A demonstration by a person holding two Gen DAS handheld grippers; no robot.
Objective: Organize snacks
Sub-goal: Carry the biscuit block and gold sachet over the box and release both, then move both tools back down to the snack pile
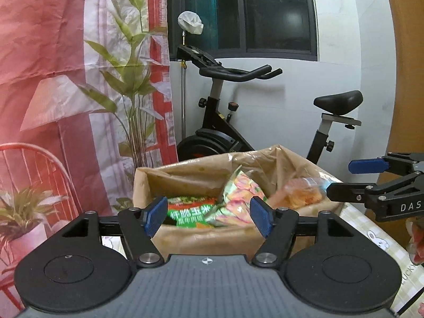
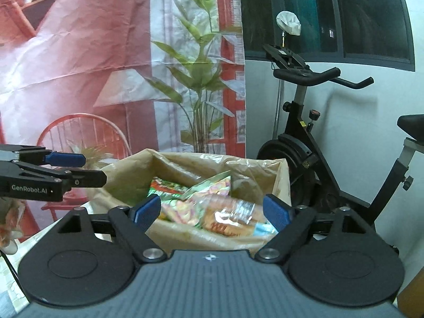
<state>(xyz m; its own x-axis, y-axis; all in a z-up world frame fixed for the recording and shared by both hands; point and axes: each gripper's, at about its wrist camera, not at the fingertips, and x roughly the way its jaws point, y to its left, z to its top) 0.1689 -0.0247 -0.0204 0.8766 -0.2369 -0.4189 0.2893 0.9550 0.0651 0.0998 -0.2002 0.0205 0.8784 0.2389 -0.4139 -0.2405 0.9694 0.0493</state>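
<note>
While both grippers hang over it, the brown cardboard box lined with crinkly brown plastic (image 1: 201,235) sits on the table with the pale patterned cloth (image 1: 381,241); the shiny green, orange and pink snack bags (image 2: 212,209) lie inside it; the left gripper (image 1: 209,216) is spread wide and empty; the right gripper (image 2: 212,209) is spread wide and empty too.

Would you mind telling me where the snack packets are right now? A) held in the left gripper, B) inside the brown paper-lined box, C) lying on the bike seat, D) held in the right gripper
B: the snack packets lie inside the brown paper-lined box; both grippers are open and empty.
</note>
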